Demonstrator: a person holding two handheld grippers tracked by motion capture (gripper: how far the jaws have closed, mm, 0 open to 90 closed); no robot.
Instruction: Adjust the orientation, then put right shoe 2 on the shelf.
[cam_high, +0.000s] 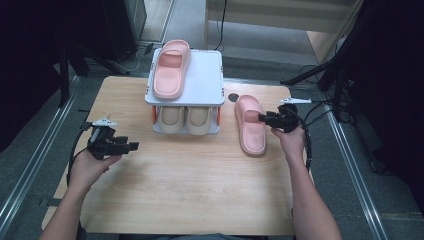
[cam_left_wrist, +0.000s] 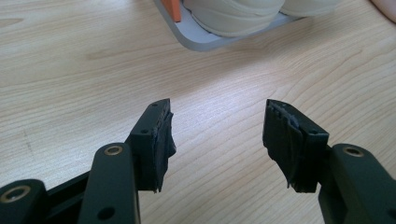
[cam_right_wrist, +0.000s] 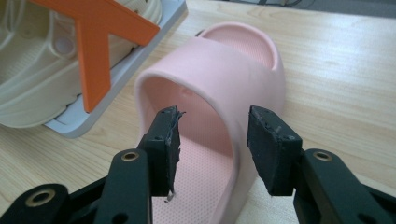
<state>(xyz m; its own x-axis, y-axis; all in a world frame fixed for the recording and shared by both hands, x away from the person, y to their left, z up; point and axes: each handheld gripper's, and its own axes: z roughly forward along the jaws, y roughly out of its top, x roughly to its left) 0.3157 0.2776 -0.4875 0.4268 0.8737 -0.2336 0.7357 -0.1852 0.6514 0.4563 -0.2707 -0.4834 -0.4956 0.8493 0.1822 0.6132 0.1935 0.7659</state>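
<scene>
1. Pink foam is the matter in hand: one slipper (cam_high: 250, 125) lies flat on the table's right side, near the far right corner, just beside the two-level shoe rack (cam_high: 186, 95) that stands at the middle of the far edge.
2. Its long axis runs from the far edge toward the person, toe end farther away.
3. The right gripper (cam_high: 264, 118) sits at the slipper's right flank, pointing left across that axis. Its jaws stand well apart astride the strap wall (cam_right_wrist: 238, 135), one pad inside the foot opening and one outside, neither pressing on it.
4. The left gripper (cam_high: 131, 146) rests near the left edge, jaws wide and empty over bare wood, well apart from the slipper; the right hand is clearly the nearer.
5. The matching pink slipper (cam_high: 171, 69) already lies on the rack's top shelf, beige shoes (cam_high: 186, 117) below it.
</scene>
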